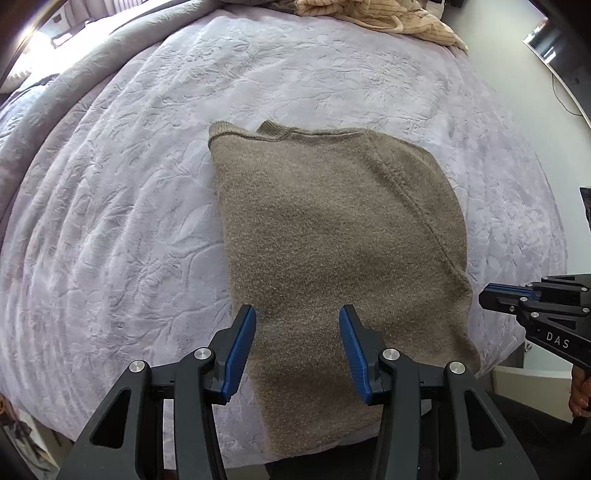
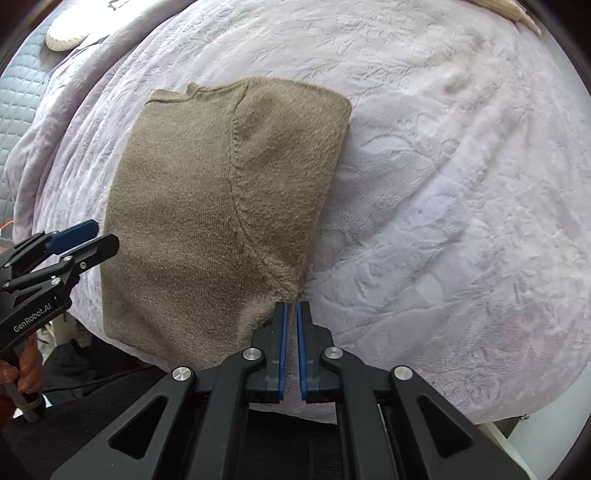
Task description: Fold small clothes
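A taupe knitted sweater (image 1: 332, 236) lies folded lengthwise on the lilac bedspread (image 1: 129, 184), collar at the far end, hem hanging over the near bed edge. My left gripper (image 1: 297, 317) is open and empty, its blue pads above the sweater's near part. It also shows in the right wrist view (image 2: 88, 236) at the sweater's left side. My right gripper (image 2: 291, 310) is shut, with nothing between the pads, just off the sweater's (image 2: 221, 206) near right corner. It shows in the left wrist view (image 1: 487, 295) to the right of the sweater.
A cream striped garment (image 1: 376, 14) lies bunched at the far edge of the bed. A grey quilted surface (image 2: 18, 110) and a white round item (image 2: 64, 37) sit at the far left. The bedspread (image 2: 443, 184) stretches right of the sweater.
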### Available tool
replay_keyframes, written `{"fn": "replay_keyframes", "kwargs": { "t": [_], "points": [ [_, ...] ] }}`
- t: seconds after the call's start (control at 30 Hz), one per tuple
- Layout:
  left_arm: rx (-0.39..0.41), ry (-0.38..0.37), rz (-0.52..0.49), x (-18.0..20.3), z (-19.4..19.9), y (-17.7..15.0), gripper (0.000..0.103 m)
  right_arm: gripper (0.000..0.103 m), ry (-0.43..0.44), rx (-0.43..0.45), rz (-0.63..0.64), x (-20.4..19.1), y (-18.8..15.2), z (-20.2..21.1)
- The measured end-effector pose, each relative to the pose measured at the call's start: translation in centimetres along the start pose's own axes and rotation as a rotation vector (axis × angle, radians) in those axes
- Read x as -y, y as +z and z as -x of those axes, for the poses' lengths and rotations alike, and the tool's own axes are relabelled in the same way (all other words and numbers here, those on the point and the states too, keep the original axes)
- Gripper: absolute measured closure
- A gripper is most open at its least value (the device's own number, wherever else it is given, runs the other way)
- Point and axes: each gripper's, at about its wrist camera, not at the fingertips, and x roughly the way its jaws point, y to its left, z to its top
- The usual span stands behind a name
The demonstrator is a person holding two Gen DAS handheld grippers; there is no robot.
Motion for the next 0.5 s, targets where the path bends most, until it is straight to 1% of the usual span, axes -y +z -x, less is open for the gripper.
{"fn": "replay_keyframes", "kwargs": {
  "t": [0.07,0.1,0.13,0.17,0.23,0.3,0.5],
  "points": [
    [0.009,-0.002,0.007,-0.3,0.6,0.3,0.054,0.097,-0.016,0.015,-0.003,0.0,0.1,0.5],
    [0.011,0.002,0.009,-0.4,0.8,0.5,0.050,0.097,-0.022,0.020,-0.005,0.1,0.1,0.7],
    [0.013,0.007,0.011,-0.5,1.1,0.6,0.036,0.097,-0.028,0.026,-0.007,0.2,0.2,0.9],
    [0.022,0.015,0.013,-0.5,1.3,0.7,0.030,0.097,-0.033,0.031,-0.010,0.2,0.3,1.0],
    [0.042,0.019,0.013,-0.4,1.8,0.8,0.029,0.097,-0.038,0.037,-0.017,0.0,0.7,1.1],
    [0.040,0.018,0.013,-0.6,2.1,1.0,0.029,0.097,-0.047,0.042,-0.023,0.0,0.8,1.3],
    [0.010,0.020,0.045,-0.7,1.9,0.9,0.029,0.096,-0.069,0.049,-0.049,0.0,1.3,2.0]
  ]
}}
